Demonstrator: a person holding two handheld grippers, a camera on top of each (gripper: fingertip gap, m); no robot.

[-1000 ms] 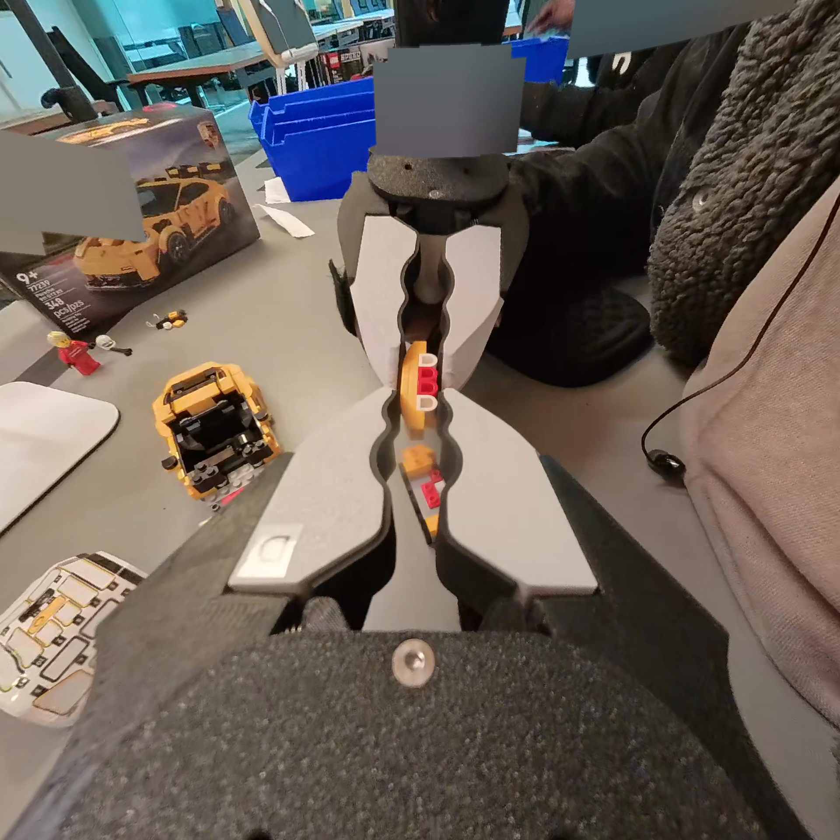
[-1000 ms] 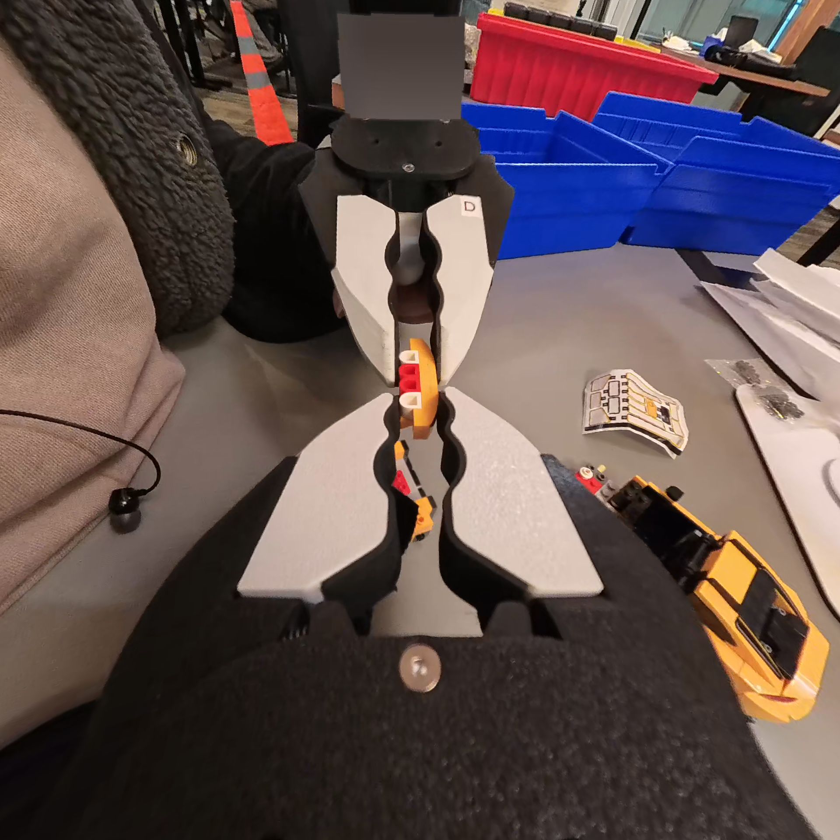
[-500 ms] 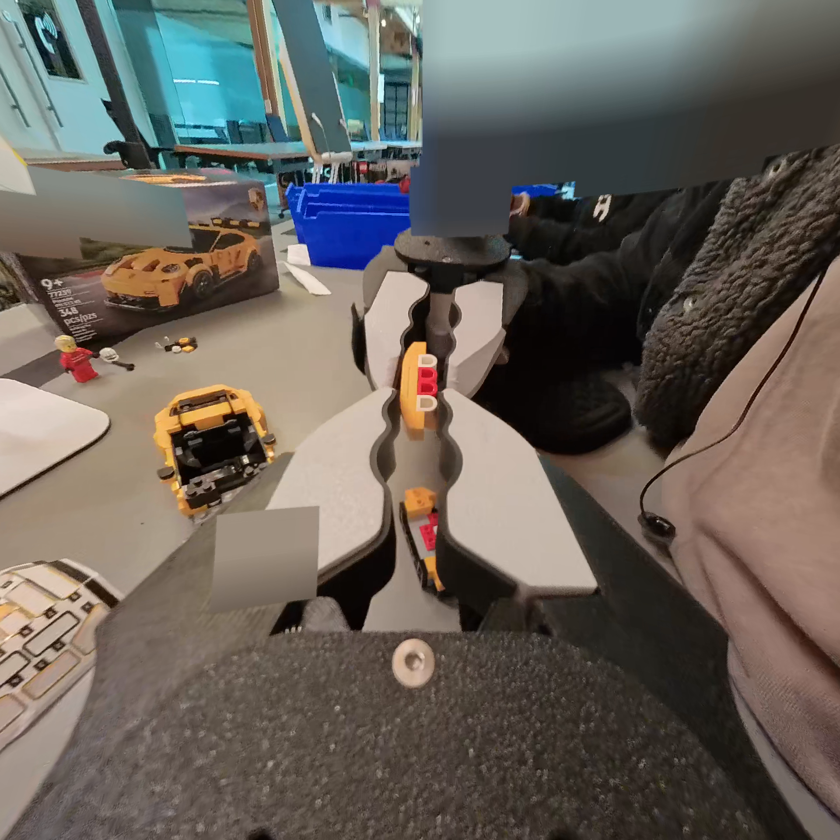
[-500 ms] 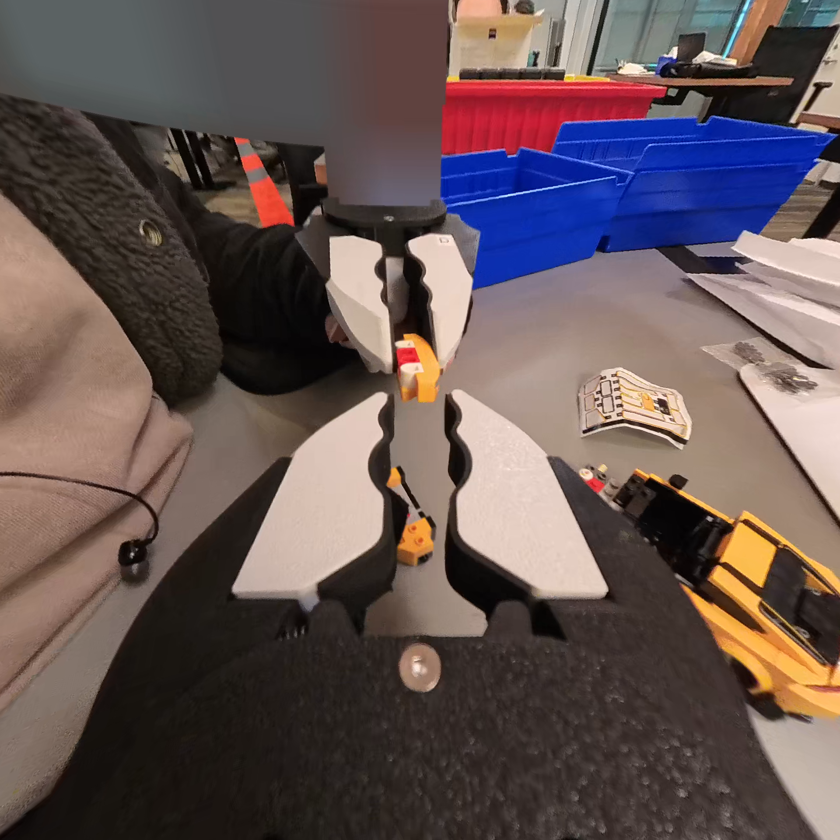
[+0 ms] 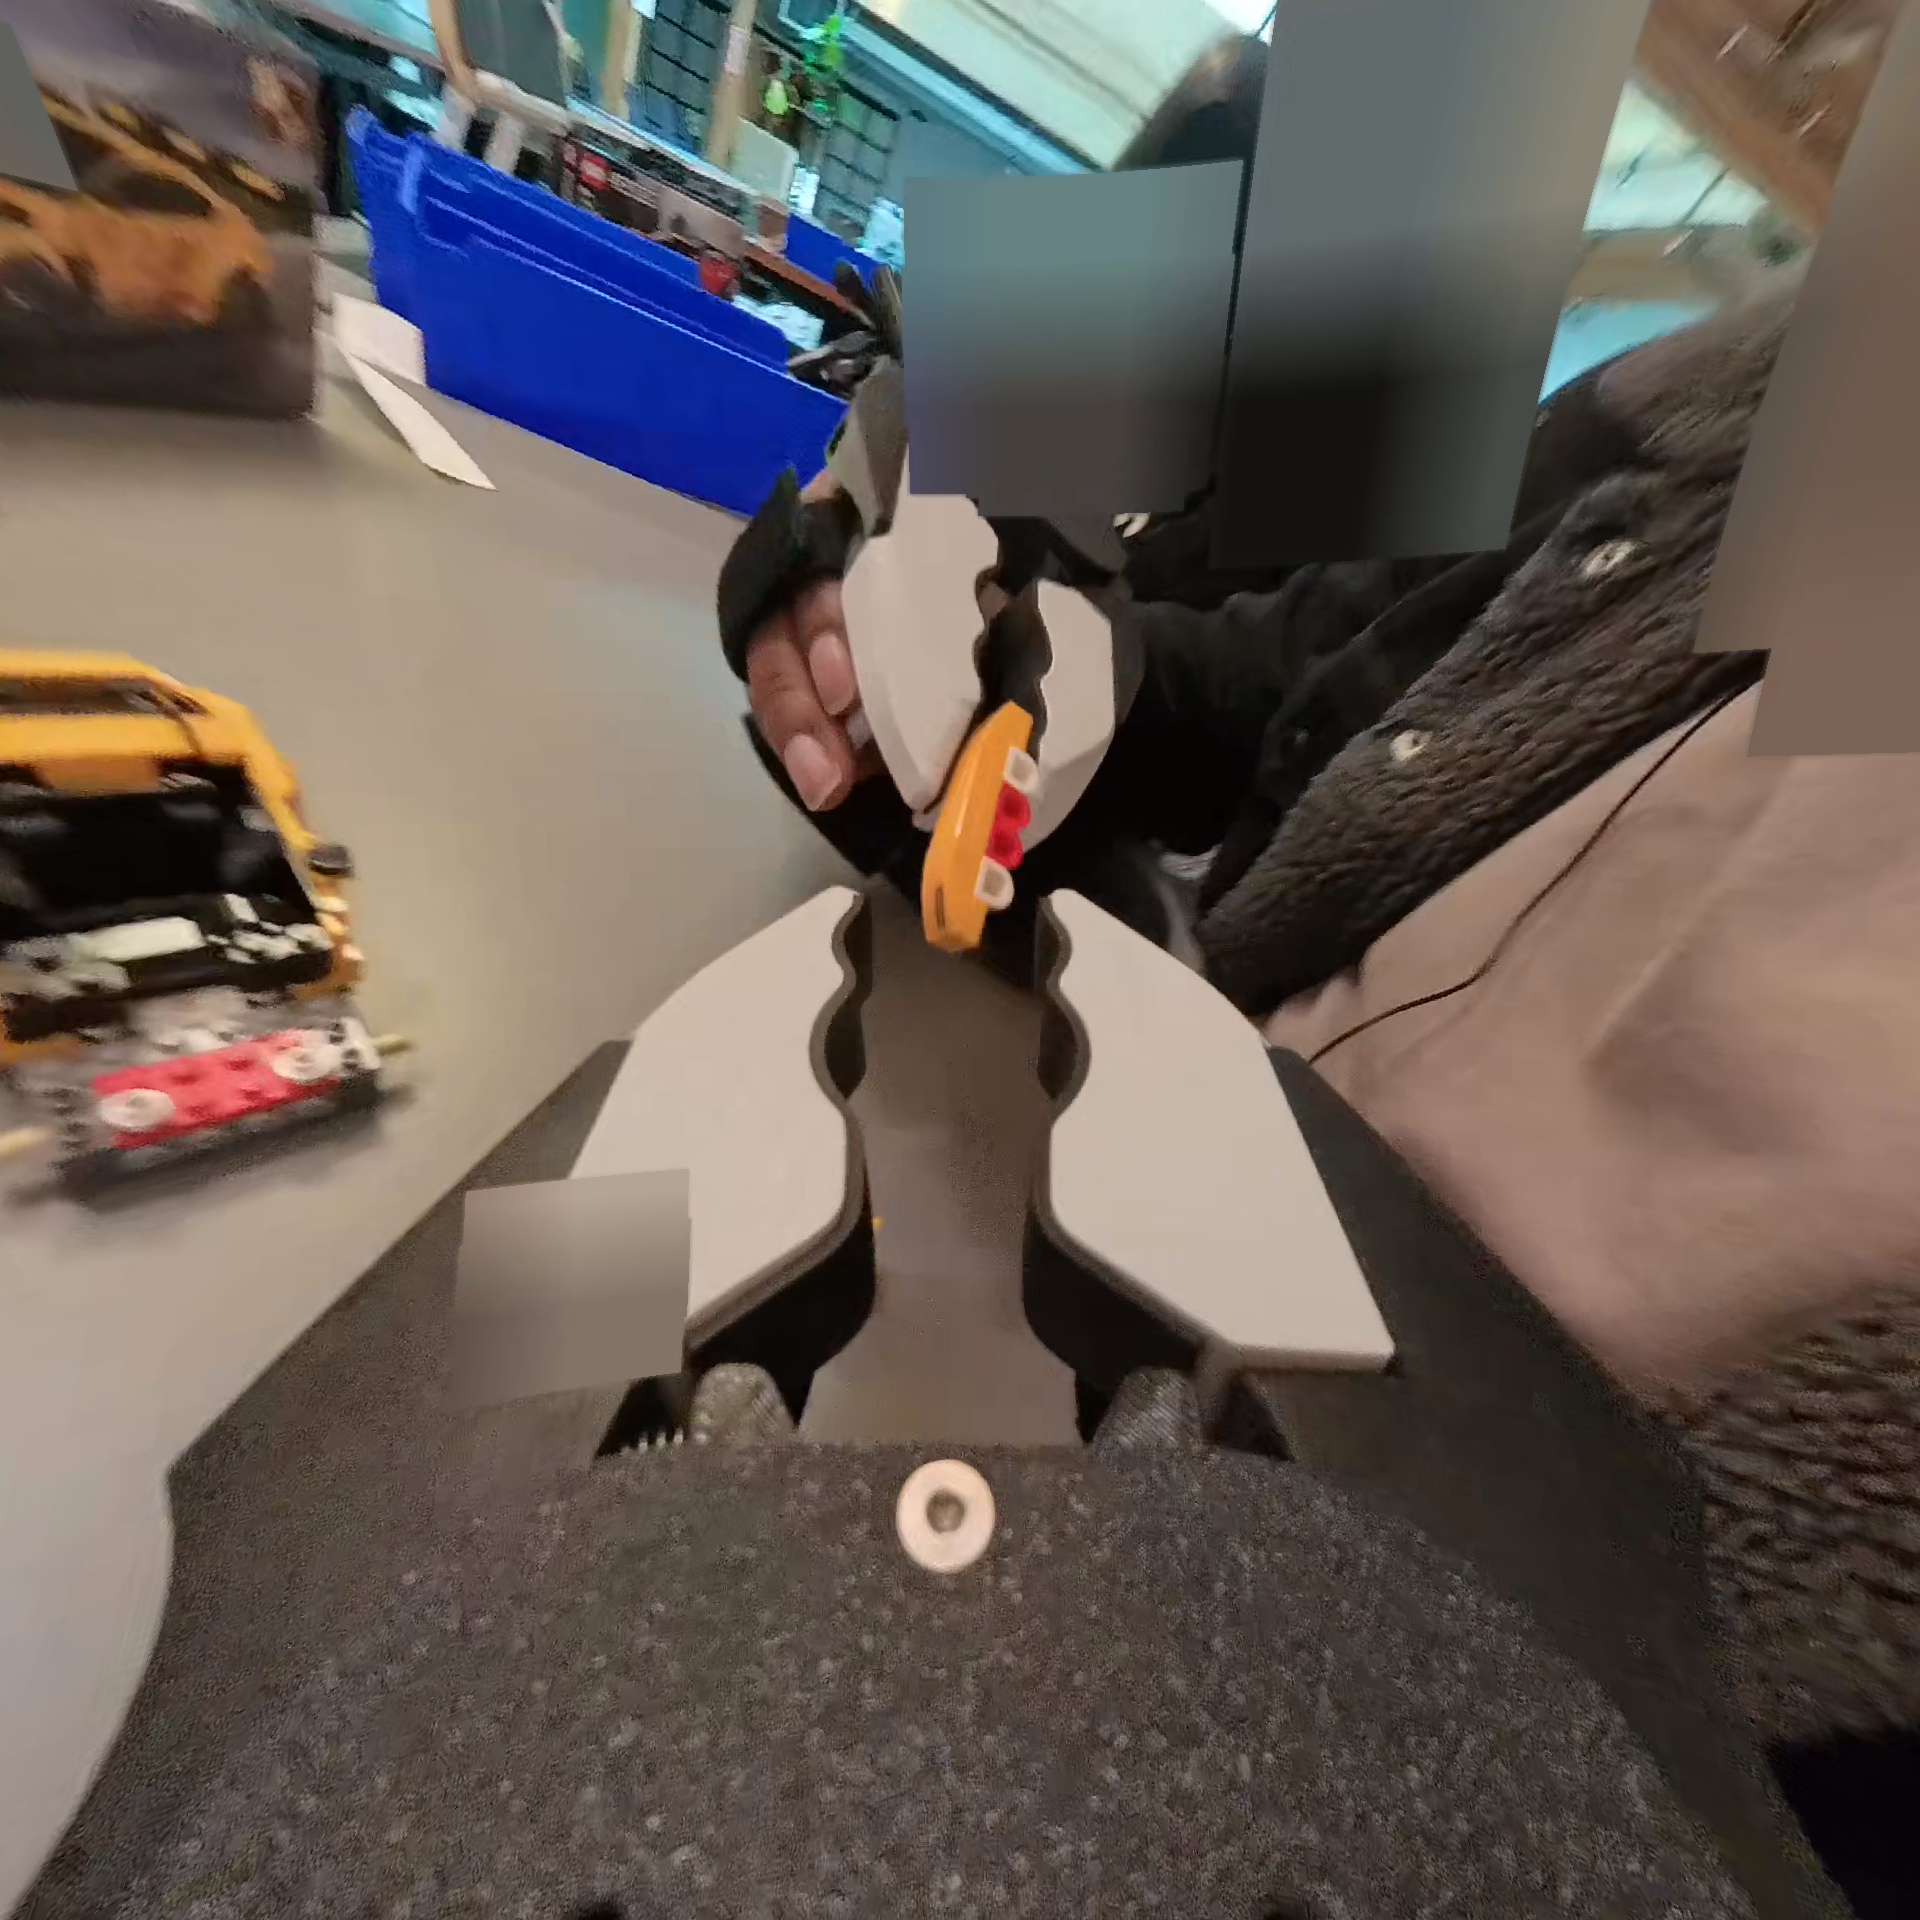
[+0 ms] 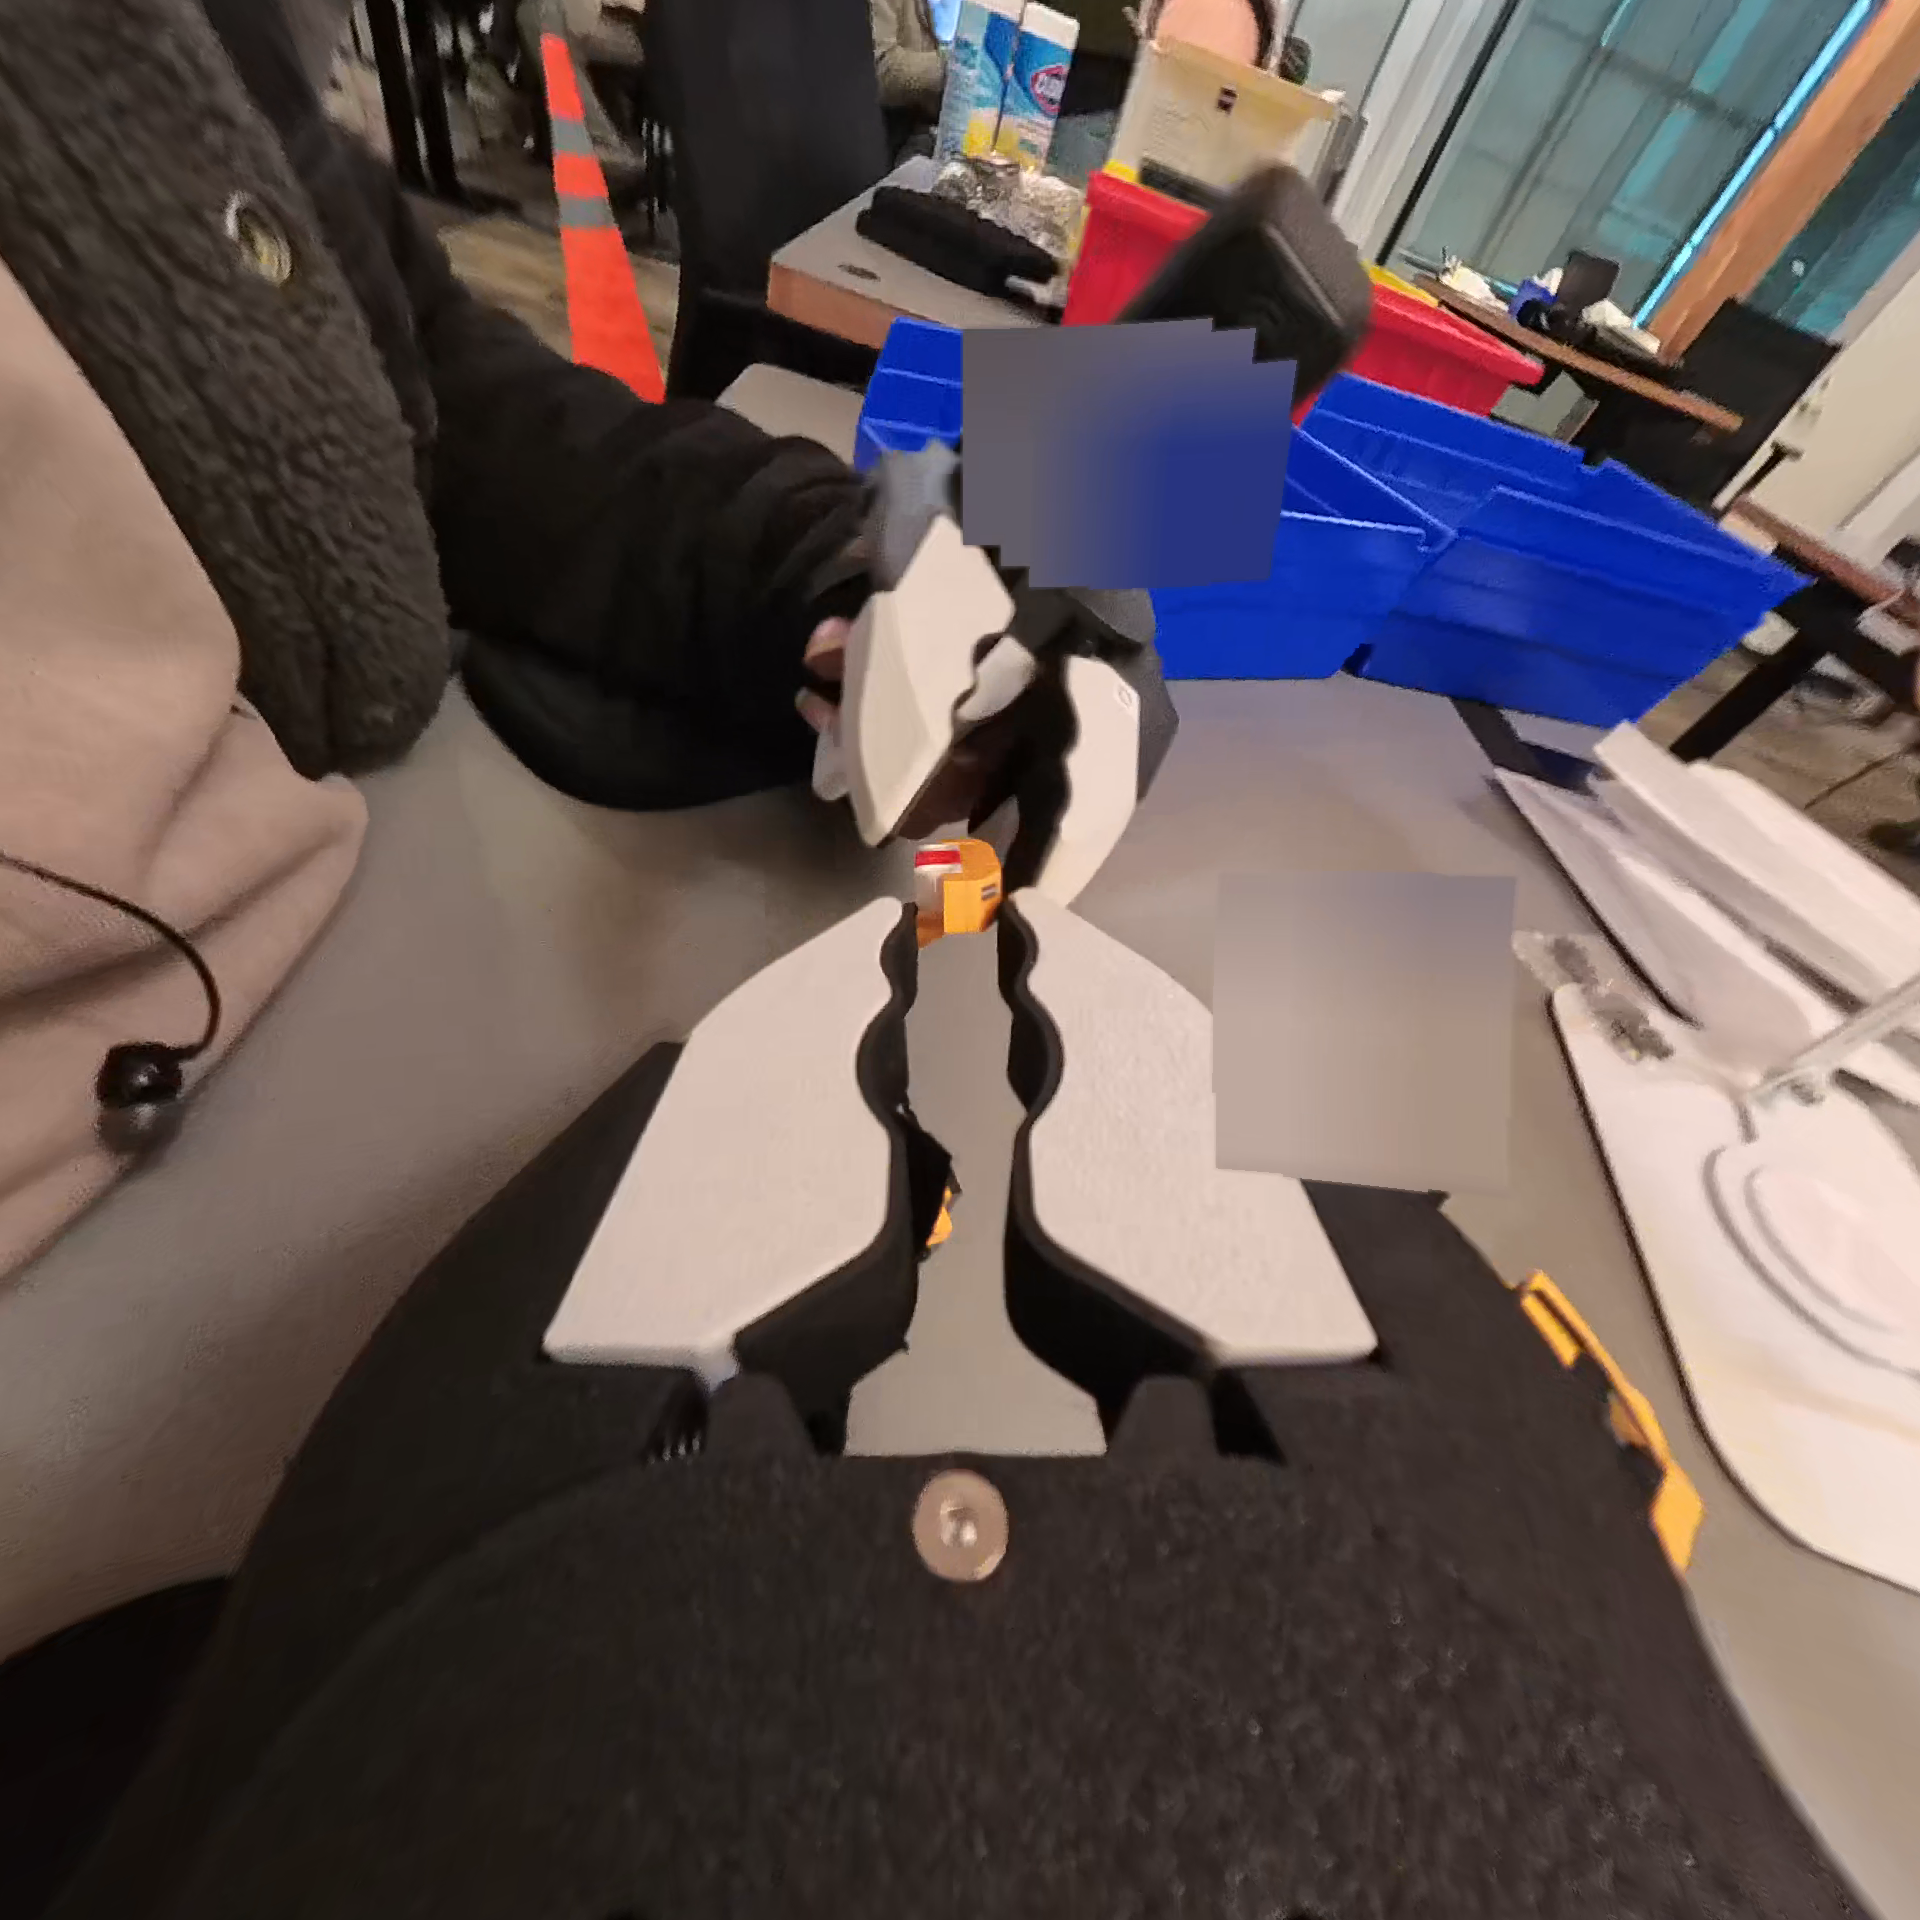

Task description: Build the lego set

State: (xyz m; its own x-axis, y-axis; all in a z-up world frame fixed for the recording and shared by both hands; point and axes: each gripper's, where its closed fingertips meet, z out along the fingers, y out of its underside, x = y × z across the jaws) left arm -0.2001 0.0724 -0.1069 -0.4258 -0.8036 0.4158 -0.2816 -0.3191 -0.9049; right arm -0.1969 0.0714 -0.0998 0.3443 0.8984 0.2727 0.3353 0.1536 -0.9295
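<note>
My right gripper (image 6: 954, 909) is shut on a small orange lego piece (image 6: 961, 894) with red and white studs and holds it at its fingertips above the table. In the left wrist view the same piece (image 5: 977, 831) sticks out of the far gripper. My left gripper (image 5: 945, 914) is open and empty, just in front of the piece and not touching it. The part-built yellow lego car (image 5: 156, 914) sits on the grey table (image 5: 540, 727) to the left. A small orange and black piece (image 6: 940, 1205) lies on the table under my right gripper.
The lego box (image 5: 156, 208) and blue bins (image 5: 582, 343) stand at the back. A white board (image 6: 1766, 1247) and papers (image 6: 1714, 862) lie at the right. A person in a dark fleece coat (image 6: 260, 416) sits close on one side. Only a small space, under 4 cm, lies between the two pairs of fingers.
The orange piece has passed from my left gripper to my right one. The left gripper has opened and drawn back, the right has shut on the piece. Both views have tilted.
</note>
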